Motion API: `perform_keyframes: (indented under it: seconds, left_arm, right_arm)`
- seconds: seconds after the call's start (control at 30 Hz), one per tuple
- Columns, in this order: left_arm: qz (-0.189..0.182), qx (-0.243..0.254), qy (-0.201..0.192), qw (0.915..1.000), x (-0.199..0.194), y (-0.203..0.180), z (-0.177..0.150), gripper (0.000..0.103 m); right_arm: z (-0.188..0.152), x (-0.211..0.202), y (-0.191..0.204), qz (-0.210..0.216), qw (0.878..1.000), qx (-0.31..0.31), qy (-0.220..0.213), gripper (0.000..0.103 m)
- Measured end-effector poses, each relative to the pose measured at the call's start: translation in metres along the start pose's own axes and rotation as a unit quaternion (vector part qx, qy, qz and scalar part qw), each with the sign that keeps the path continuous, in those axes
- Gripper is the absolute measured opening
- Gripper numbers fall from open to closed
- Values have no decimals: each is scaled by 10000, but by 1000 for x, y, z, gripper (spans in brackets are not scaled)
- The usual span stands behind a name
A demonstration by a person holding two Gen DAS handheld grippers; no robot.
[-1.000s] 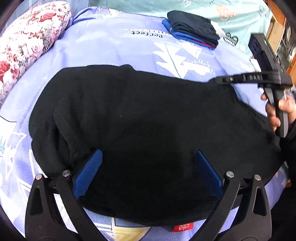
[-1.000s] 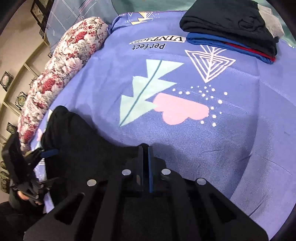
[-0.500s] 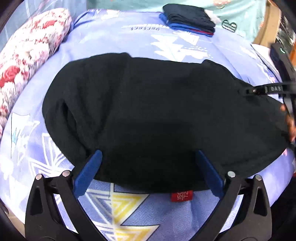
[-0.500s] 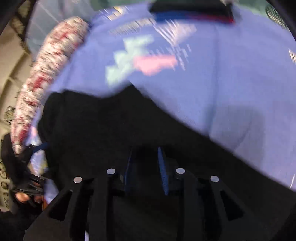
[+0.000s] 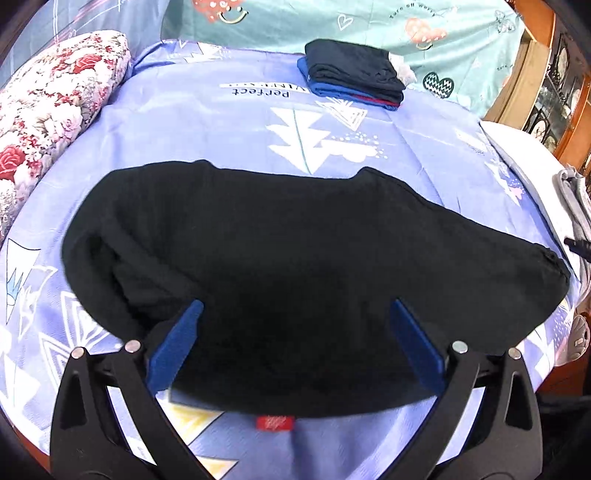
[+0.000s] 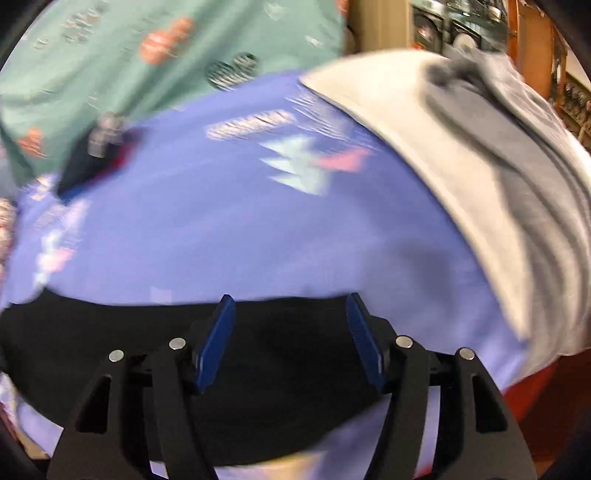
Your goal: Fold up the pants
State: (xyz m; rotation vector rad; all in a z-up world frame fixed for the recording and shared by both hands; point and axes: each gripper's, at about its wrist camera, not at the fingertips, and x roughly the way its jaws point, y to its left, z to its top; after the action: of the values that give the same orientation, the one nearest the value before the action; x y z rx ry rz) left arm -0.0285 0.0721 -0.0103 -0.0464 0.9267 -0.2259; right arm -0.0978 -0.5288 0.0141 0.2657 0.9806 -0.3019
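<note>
The black pants (image 5: 288, 266) lie folded flat on the purple bedsheet (image 5: 221, 125), spread left to right. My left gripper (image 5: 293, 314) is open and empty, its blue fingers (image 5: 177, 339) wide apart just above the near edge of the pants. My right gripper (image 6: 290, 306) is open and empty above the far edge of the pants (image 6: 277, 369); that view is blurred by motion. Only a small black tip of the right tool (image 5: 578, 246) shows at the right edge of the left wrist view.
A stack of folded dark and blue clothes (image 5: 354, 74) sits at the far end of the bed. A floral pillow (image 5: 48, 107) lies along the left. Grey and white clothing (image 6: 498, 166) is piled at the right. A teal sheet (image 5: 332, 22) hangs behind.
My right gripper has opened, let go of the pants and swung to the right. My left gripper has pulled back toward the near edge, staying open. The pants now lie flat.
</note>
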Motion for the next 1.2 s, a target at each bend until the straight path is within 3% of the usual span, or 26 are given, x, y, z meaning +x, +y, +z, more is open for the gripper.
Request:
perform_keyframes:
  seconds: [0.1,0.2,0.3,0.33,0.57,0.67,0.83,0.93,1.0,1.07,1.13,1.2]
  left_arm:
    - [26,38,-26,10000,1,-6,1,101]
    - [75,-29,-20,10000,0,-3,0,101]
    - [119,-87,-1,9999,0,0,-2,101]
    - [132,-100,13,9999,1,0,-3,101]
    - [209,-64,21,9998,3,-5,-3,101]
    - [194,-75,1,9998,2,-4,-4,101]
    - [175,-134,-55,9997,2,-4,-6,101]
    - [172,-124,-96,9997,2,-5,-6,101]
    - [146,-143,-74,9998,3,-4,-5,101]
    - [116,-144,-65,9998,3,-4,-4,101]
    - [109,-140,-56,9998,5,-4,-3,101]
    - [98,-131,-44,9999,7,-6,-2,101]
  right_arm:
    - [0,23,-22,144,9982,-200,548,63]
    - [-7,52,-17,-9,9935,-474,1039,61]
    - [-15,50,-2,-170,9903,-967,980,7]
    - [-14,45,0,-313,9895,-1113,865,8]
    - [7,-1,-7,74,9960,-893,48,7]
    - [15,9,-4,-45,9956,-931,53,6]
    - [0,56,-16,-309,9947,-844,491,6]
    - [-18,64,-27,-242,9970,-567,476,9]
    - [-25,50,-38,-336,9990,-211,218,48]
    - [-31,31,-52,-251,9993,272,-15,62]
    - [-36,19,-65,136,9973,726,-6,63]
    - [-41,17,-77,700,9909,1115,277,65]
